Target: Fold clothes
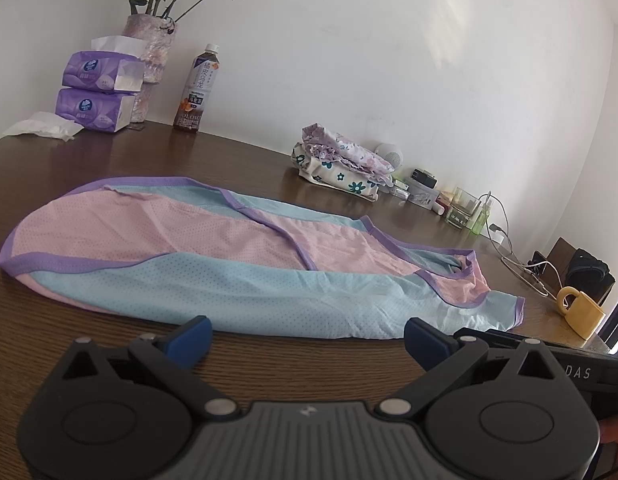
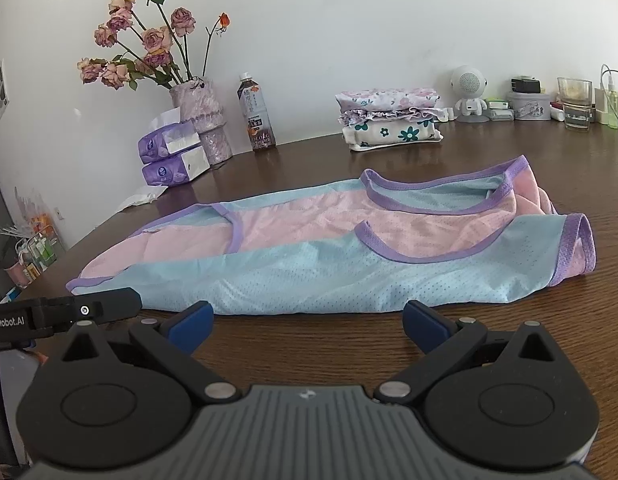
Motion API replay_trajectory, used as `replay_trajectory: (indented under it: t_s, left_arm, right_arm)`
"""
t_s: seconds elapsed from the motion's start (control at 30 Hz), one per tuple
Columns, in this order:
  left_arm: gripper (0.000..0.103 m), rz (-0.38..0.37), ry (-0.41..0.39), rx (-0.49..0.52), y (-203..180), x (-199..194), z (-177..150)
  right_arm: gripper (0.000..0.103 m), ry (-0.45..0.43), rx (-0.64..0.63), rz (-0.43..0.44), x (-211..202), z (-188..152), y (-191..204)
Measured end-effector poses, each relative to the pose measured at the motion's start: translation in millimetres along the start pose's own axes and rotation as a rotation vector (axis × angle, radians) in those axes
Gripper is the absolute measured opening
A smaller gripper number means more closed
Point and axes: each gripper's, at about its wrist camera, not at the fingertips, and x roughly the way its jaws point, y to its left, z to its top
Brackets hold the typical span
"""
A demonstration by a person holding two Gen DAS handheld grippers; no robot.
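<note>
A pink-and-blue mesh garment with purple trim point(image 1: 237, 264) lies on the dark wooden table point(image 1: 309, 360); left gripper point(image 1: 307, 334) and right gripper point(image 2: 307, 320), jaws apart, hover beside it.

**Pastel mesh on dark wood**

The garment point(image 2: 329, 256) is pink and pale blue, dotted mesh, with purple trim. The table point(image 2: 509, 144) is dark brown woodgrain. The folded stack point(image 2: 389, 124) shows teal flowers on cream under what seems a lilac floral print. Tissue packs point(image 1: 95, 88) are purple; the mug point(image 1: 581, 312) is yellow.
</note>
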Motion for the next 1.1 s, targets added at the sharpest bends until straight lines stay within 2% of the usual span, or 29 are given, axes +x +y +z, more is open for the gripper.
replay_trajectory:
  t_s: [0.13, 0.2, 0.3, 0.4, 0.53, 0.7, 0.93, 1.1]
  left_arm:
    - [0.102, 0.001, 0.012, 0.022, -1.1, 0.4, 2.2]
    - [0.102, -0.011, 0.009, 0.032, 1.6, -2.8, 8.0]
    - [0.102, -0.03, 0.004, 0.047, 5.5, -7.6, 16.7]
    - [0.102, -0.04, 0.002, 0.064, 10.9, -11.8, 29.2]
    - [0.102, -0.04, 0.004, 0.087, 20.3, -16.6, 53.1]
    - [0.102, 0.008, 0.007, 0.146, 30.0, -20.1, 81.1]
    - [0.102, 0.088, -0.011, 0.253, 45.7, -24.4, 116.8]
    - [0.102, 0.125, 0.014, 0.298, 54.5, -14.5, 145.5]
  right_arm:
    - [0.103, -0.009, -0.024, -0.048, -0.9, 0.5, 3.9]
    - [0.103, 0.001, -0.059, -0.045, -0.8, 3.6, 6.2]
    - [0.103, 0.012, -0.102, -0.049, -1.4, 13.3, 8.5]
    - [0.103, 0.038, -0.169, -0.087, 2.0, 26.9, 15.3]
    - [0.103, -0.033, -0.329, -0.155, -1.0, 39.3, 28.0]
    - [0.103, -0.04, -0.414, -0.101, 1.9, 58.6, 23.7]
    - [0.103, 0.07, -0.412, -0.023, 21.6, 85.6, 11.8]
    - [0.103, 0.11, -0.457, -0.047, 36.9, 103.0, 2.6]
